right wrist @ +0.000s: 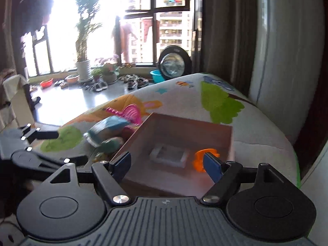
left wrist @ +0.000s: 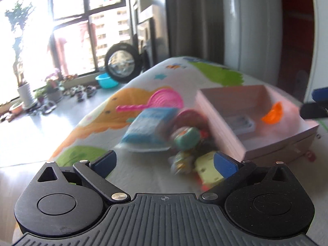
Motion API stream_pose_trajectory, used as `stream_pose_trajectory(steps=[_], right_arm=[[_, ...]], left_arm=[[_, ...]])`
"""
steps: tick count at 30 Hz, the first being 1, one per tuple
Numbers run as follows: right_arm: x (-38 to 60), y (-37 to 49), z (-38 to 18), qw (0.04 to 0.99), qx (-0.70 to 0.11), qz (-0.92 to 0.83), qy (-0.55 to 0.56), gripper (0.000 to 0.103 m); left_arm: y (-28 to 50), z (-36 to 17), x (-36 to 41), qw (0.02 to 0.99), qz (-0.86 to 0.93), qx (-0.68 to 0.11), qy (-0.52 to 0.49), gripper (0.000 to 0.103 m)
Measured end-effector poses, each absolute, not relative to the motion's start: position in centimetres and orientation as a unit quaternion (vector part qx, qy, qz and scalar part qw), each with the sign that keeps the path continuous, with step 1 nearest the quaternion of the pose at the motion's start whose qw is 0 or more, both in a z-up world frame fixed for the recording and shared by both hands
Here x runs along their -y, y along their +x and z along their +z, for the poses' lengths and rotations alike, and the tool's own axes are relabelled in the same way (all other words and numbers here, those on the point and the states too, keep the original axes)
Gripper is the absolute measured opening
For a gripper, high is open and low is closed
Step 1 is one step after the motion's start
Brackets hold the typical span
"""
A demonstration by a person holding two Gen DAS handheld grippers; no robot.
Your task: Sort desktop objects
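Pink box (right wrist: 184,127), open-topped, sits just ahead of the right gripper (right wrist: 170,162), whose fingers are spread with nothing between them. Inside the box: an orange toy (right wrist: 199,156) close to the right finger, and a flat pale card pack (right wrist: 169,153) on the floor between the fingers; its print is too blurred to read. Left gripper (left wrist: 164,162) also stands spread wide and empty. Ahead of its fingers lies a toy heap outside the box's wall: blue packet (left wrist: 147,127), pink racket (left wrist: 162,100), green round toy (left wrist: 186,138), yellow-green toy (left wrist: 207,168) beside the right finger. All rest on a cartoon-print mat (left wrist: 98,123). No writing is legible.
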State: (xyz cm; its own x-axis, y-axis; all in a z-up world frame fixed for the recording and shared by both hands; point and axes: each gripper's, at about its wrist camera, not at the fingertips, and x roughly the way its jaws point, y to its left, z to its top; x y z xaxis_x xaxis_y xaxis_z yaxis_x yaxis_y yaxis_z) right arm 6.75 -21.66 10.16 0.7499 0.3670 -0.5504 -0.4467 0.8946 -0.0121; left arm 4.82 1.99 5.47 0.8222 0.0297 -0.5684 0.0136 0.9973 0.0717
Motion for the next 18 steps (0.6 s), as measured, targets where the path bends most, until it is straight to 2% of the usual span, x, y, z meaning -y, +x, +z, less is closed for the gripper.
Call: stream_pose_trajectory(steps=[4,8,11,13,17,18], right_arm=[[14.9,3.8,6.3,0.908,-0.279,0.276,-0.15,0.061],[10.2,5.0,3.6,0.895,-0.302,0.281,-0.17,0.059],[8.2,5.9,2.5,0.902,-0.283,0.248,-0.21,0.058],[7.1,6.0,1.6,0.907,-0.264,0.22,-0.245,0.063],[7.4,7.9,1.4,0.909,-0.281,0.23,-0.203,0.065],[7.4,7.9,1.5,0.91,-0.28,0.235,-0.194,0.07]], left_arm=[[4.1,4.0,-6.2,0.946,0.039,-0.318,-0.04,0.103],[3.0,2.8,-8.7,0.944,0.098,-0.3,-0.092,0.103],[2.4,2.1,-9.7,0.942,0.107,-0.296,-0.116,0.103],[2.4,1.9,-10.1,0.941,0.1,-0.296,-0.128,0.103],[2.0,1.8,-10.5,0.942,0.087,-0.29,-0.146,0.103],[2.0,1.7,-10.6,0.941,0.086,-0.29,-0.149,0.103]])
